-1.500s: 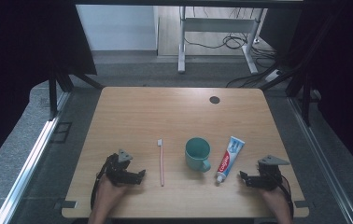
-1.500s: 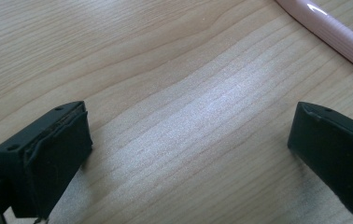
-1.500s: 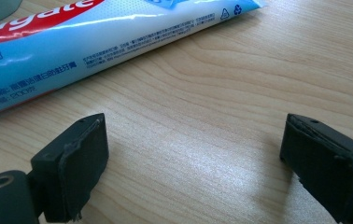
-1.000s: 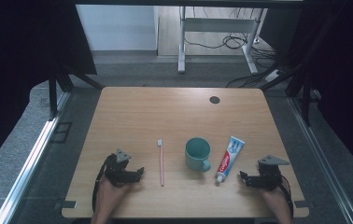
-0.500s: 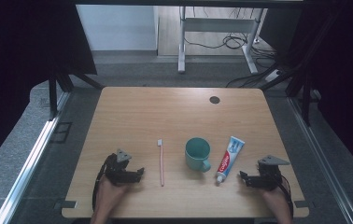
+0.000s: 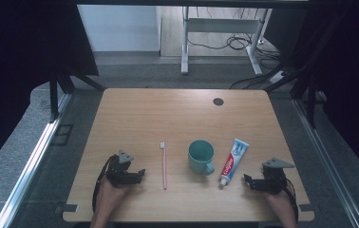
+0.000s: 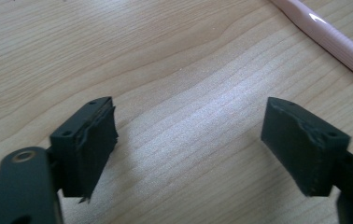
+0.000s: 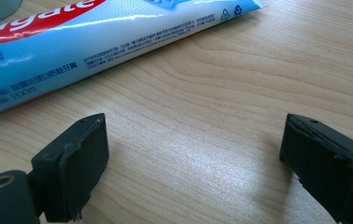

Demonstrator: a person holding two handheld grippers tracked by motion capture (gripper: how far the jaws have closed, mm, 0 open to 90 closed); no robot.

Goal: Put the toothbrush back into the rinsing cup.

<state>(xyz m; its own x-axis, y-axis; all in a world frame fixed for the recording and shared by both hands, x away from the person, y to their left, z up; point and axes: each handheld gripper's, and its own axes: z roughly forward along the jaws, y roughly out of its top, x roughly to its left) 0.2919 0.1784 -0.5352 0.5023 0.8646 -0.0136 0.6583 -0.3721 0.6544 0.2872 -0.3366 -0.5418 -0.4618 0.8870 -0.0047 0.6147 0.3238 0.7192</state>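
Note:
A pink toothbrush (image 6: 164,164) lies lengthwise on the wooden table (image 6: 177,114), with a teal mug (image 6: 201,156) to its right. A blue, white and red toothpaste tube (image 6: 232,161) lies right of the mug. My left gripper (image 6: 141,175) rests near the front edge, left of the toothbrush. It is open, its jaws have just been closing a little, and only bare wood lies between them (image 7: 188,126). The toothbrush handle (image 7: 338,42) passes beyond its right jaw. My right gripper (image 6: 247,181) is open on the table just right of the tube's cap end. The tube (image 8: 95,37) lies beyond its empty jaws (image 8: 195,140).
A small dark round spot (image 6: 218,101) marks the far side of the table. Beyond the far edge, a metal desk frame (image 6: 184,47) and cables (image 6: 234,42) are on the floor. Dark curtains hang on both sides.

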